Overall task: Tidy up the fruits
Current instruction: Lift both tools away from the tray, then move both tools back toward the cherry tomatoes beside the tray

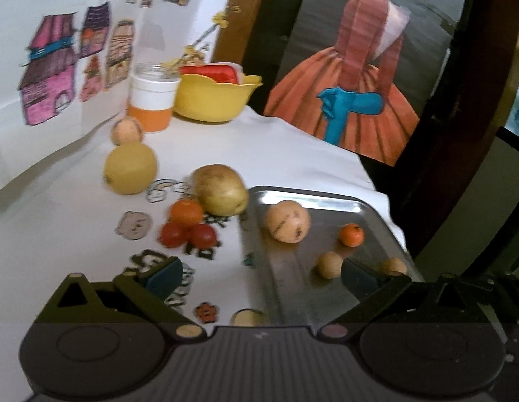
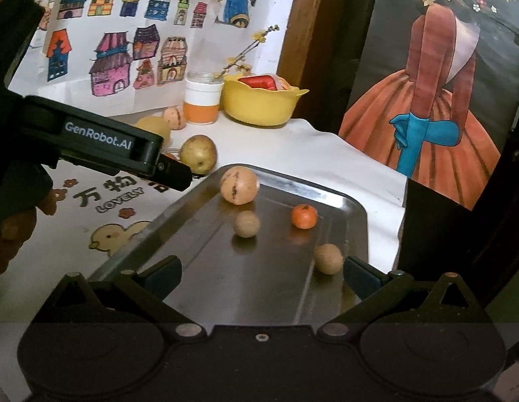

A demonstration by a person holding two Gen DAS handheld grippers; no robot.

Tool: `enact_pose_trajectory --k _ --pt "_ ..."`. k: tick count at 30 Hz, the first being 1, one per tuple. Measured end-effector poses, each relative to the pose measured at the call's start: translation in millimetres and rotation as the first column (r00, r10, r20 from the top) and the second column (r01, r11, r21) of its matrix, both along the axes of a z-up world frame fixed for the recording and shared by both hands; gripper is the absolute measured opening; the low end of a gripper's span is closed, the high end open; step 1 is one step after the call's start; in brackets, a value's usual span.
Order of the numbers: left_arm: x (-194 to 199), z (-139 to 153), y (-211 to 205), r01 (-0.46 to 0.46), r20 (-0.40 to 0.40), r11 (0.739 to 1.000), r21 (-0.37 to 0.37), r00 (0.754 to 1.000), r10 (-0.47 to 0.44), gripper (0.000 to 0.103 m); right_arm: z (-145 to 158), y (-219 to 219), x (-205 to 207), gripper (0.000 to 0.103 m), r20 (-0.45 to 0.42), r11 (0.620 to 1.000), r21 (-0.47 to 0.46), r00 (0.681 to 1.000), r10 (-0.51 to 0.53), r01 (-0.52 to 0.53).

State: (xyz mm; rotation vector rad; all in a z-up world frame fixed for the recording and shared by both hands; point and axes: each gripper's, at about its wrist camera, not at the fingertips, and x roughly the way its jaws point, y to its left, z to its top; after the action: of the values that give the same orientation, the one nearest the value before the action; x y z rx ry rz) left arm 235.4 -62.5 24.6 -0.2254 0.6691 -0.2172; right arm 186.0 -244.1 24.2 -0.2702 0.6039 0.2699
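hovering low over the metal tray [image 2: 346, 201], both hand-held grippers [image 1: 259, 276] [image 2: 263, 273] gape wide, holding nothing.

Tray [image 2: 340, 201]: glossy reflective metal. Tablecloth [image 1: 293, 154]: matt white cloth. Bowl [image 2: 259, 107]: smooth yellow plastic. Door frame [image 2: 303, 33] looked wooden.

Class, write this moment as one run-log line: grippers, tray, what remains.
left gripper: open, empty | right gripper: open, empty | metal tray: four fruits | white cloth: six pieces left
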Motion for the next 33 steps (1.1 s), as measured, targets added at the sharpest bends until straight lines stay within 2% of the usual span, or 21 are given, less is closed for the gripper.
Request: enact_pose_trajectory --k 9,14,33 --pt "-12.3 -6.1 36.6 -0.061 -0.020 0.998 0.011 0.998 0.061 0.102 3.9 28.7 -14.6 0.102 -0.020 0.999 0.026 1.000 0.023 -0.022" --pt "-17.9 -9.4 55.2 -0.085 -0.028 0.996 0.016 0.996 0.085 0.102 5.5 45.1 -21.9 0.102 -0.027 0.999 0.009 0.998 0.049 -0.049" --pt "-27.8 -16.8 125.5 -0.201 -0.046 0.979 0.031 0.978 0.203 0.103 2.5 120.2 -13.3 0.102 -0.045 0.978 -0.021 0.977 0.207 -0.208"
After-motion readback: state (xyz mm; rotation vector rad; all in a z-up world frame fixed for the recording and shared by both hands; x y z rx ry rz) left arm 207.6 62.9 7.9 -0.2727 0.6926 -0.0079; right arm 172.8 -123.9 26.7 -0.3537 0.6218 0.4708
